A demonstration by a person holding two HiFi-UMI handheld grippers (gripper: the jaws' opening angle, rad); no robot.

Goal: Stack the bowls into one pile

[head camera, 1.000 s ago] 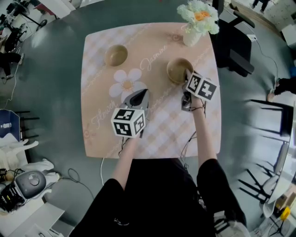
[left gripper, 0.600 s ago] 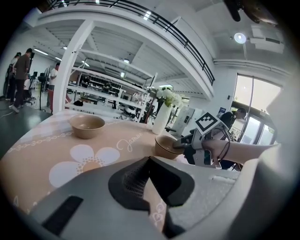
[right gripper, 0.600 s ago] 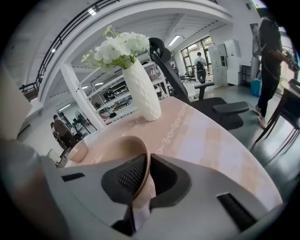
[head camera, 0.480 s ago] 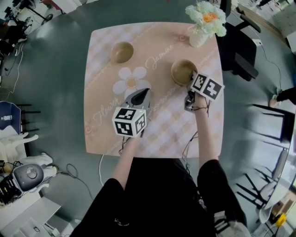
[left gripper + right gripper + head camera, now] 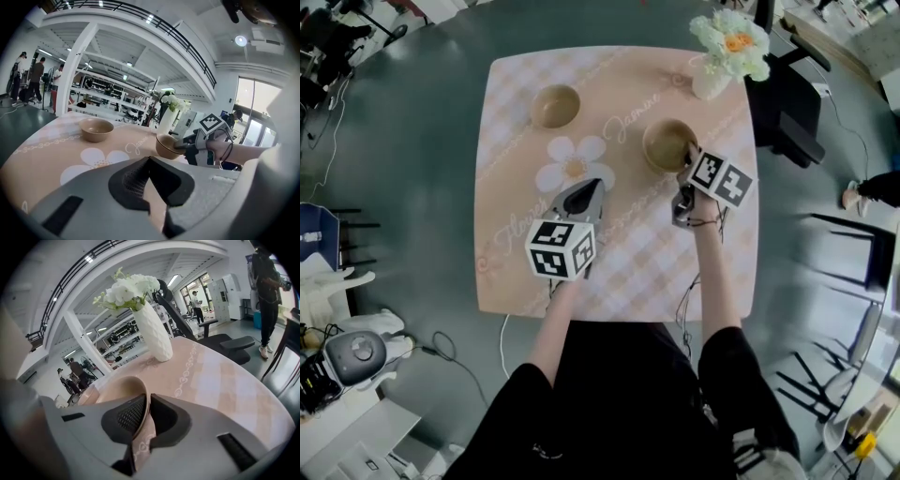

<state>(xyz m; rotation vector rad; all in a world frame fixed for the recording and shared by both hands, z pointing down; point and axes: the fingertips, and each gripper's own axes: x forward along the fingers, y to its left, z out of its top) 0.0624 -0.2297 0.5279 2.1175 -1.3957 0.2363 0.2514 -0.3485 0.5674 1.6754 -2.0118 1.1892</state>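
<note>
Two tan bowls sit on the peach tablecloth [image 5: 628,267]. The far-left bowl [image 5: 555,106] [image 5: 96,130] stands alone. The right bowl [image 5: 666,145] [image 5: 166,146] [image 5: 124,390] has its near rim between the jaws of my right gripper [image 5: 686,159] [image 5: 146,401] [image 5: 180,146], which is shut on it; the pads press the rim from inside and outside. My left gripper [image 5: 589,185] [image 5: 150,158] hovers over the white flower print at the table's middle, tips together, holding nothing, pointing towards the bowls.
A white vase of flowers [image 5: 717,66] [image 5: 152,331] stands at the far right corner, close behind the held bowl. A black office chair [image 5: 787,108] sits beyond the table's right edge. Grey floor surrounds the table.
The right gripper has closed in on the right bowl's near rim. The left gripper has stayed put. The head view has shifted slightly.
</note>
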